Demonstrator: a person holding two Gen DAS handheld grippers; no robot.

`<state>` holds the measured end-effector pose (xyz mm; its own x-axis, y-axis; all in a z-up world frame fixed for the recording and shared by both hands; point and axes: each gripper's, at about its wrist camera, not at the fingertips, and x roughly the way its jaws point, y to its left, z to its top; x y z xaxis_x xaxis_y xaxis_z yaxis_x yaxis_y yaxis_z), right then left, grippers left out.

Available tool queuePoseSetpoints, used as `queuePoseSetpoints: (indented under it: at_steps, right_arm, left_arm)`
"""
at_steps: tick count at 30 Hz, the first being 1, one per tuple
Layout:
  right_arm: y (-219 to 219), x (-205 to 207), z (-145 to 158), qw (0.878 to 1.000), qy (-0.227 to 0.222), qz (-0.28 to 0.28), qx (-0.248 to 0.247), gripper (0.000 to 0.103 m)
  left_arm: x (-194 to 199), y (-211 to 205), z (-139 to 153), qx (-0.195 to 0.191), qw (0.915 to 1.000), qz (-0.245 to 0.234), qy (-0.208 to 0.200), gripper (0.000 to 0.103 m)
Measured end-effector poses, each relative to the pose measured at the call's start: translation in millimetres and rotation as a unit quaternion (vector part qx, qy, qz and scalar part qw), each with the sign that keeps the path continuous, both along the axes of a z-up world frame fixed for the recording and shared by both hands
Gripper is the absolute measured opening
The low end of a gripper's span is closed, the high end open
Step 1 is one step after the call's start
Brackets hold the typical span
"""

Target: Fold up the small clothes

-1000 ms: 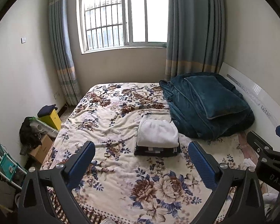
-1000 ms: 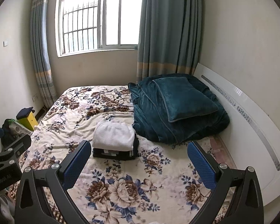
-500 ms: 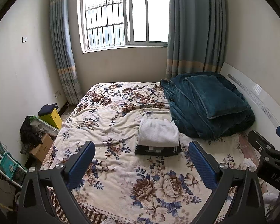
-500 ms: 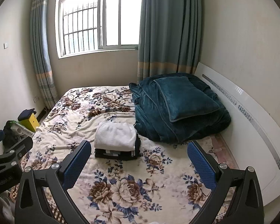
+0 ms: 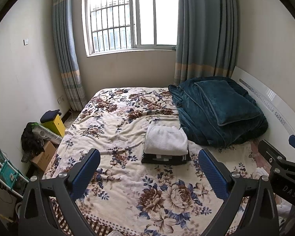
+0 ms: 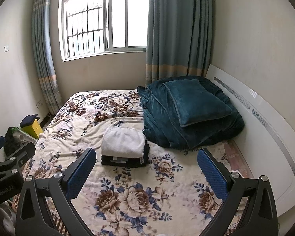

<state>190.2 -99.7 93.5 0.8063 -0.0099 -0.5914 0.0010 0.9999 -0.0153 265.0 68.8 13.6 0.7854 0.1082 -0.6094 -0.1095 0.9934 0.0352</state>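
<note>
Left tongs (image 5: 146,165) spread wide, blue pads (image 5: 86,174) apart, nothing between. Right tongs (image 6: 146,165) likewise agape, empty. Both held level, side by side, pointing forward.

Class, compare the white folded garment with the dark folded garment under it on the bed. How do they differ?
The white garment is plain, fluffy and on top; the dark garment is black with a pale pattern along its edge and lies at the bottom. The white one looks thicker, the dark one flatter and slightly wider. Both are folded, stacked on the floral bedspread.
</note>
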Motion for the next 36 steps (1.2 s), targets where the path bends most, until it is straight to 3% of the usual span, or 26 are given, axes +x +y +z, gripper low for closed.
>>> queuePoseSetpoints:
  at_steps: [36]
  right_arm:
    - [-1.8, -5.8, 5.2, 1.000, 0.001, -0.002, 0.002, 0.103]
  left_arm:
    - [-8.3, -11.9, 7.6, -0.002, 0.9998, 0.017, 0.000, 0.102]
